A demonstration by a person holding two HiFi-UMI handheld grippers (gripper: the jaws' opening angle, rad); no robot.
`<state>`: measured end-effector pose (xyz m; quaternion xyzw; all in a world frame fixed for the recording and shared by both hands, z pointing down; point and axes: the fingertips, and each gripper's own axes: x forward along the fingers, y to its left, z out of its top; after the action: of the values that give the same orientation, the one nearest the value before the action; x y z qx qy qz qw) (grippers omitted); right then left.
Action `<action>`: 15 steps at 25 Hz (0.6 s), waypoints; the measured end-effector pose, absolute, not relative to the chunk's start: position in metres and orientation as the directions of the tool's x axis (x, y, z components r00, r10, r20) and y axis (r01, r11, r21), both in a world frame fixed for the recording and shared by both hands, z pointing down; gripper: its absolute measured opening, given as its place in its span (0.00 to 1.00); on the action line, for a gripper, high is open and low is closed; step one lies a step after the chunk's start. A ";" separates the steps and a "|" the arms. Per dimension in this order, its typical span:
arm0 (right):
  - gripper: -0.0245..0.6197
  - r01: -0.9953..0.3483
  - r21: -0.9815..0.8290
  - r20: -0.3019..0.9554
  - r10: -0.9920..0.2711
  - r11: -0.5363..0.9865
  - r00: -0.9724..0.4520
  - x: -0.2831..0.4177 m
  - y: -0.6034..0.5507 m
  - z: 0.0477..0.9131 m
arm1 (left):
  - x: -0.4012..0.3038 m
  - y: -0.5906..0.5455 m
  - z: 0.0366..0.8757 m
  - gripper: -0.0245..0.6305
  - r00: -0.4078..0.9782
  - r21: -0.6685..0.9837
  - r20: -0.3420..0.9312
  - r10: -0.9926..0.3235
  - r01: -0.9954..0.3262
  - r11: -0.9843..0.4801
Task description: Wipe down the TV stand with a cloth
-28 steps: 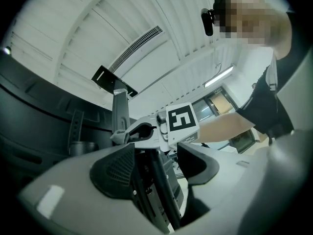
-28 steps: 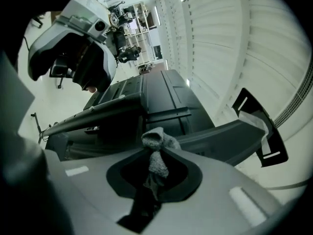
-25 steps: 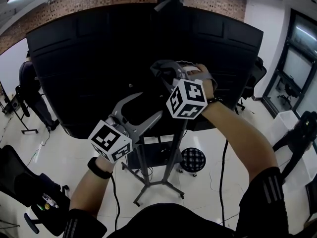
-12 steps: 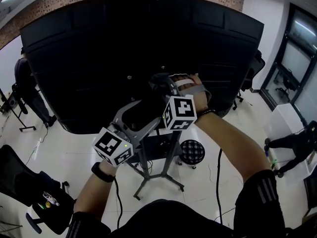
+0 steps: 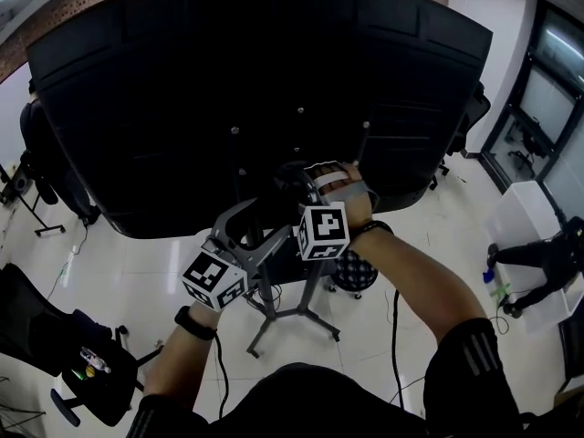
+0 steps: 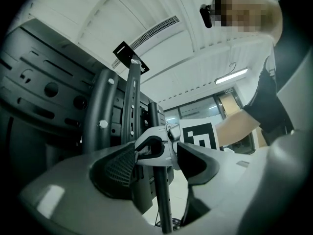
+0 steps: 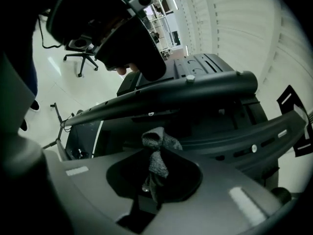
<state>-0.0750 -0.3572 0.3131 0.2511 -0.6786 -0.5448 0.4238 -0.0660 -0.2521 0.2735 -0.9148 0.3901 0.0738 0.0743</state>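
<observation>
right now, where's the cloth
In the right gripper view, the grey cloth sits low at centre, pinched in the shut jaws of the right gripper, just below the TV stand's black crossbar.

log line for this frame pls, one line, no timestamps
step: wipe TV stand | right claw: shut on cloth, near mount bar | left claw: open, facing stand post | cloth contact: cannot tell
</observation>
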 end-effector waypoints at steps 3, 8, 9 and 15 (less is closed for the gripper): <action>0.11 0.129 0.946 0.320 -0.801 0.296 -0.506 -0.075 -0.359 0.335 | -0.065 -0.252 0.288 0.49 0.684 -0.057 -0.172 -0.709 -0.726 -0.686; 0.11 0.164 0.936 0.351 -0.804 0.311 -0.481 -0.074 -0.362 0.366 | -0.063 -0.254 0.305 0.49 0.679 -0.032 -0.146 -0.719 -0.730 -0.683; 0.11 0.170 0.932 0.361 -0.801 0.319 -0.477 -0.074 -0.362 0.373 | -0.063 -0.254 0.308 0.49 0.679 -0.029 -0.142 -0.720 -0.730 -0.683; 0.11 0.163 0.910 0.412 -0.776 0.382 -0.478 -0.073 -0.360 0.394 | -0.059 -0.256 0.318 0.49 0.677 -0.014 -0.123 -0.725 -0.732 -0.681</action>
<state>-0.0727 -0.3601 0.3940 0.2215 -0.6922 -0.5097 0.4604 -0.0586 -0.2556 0.3180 -0.9152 0.3981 0.0535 0.0311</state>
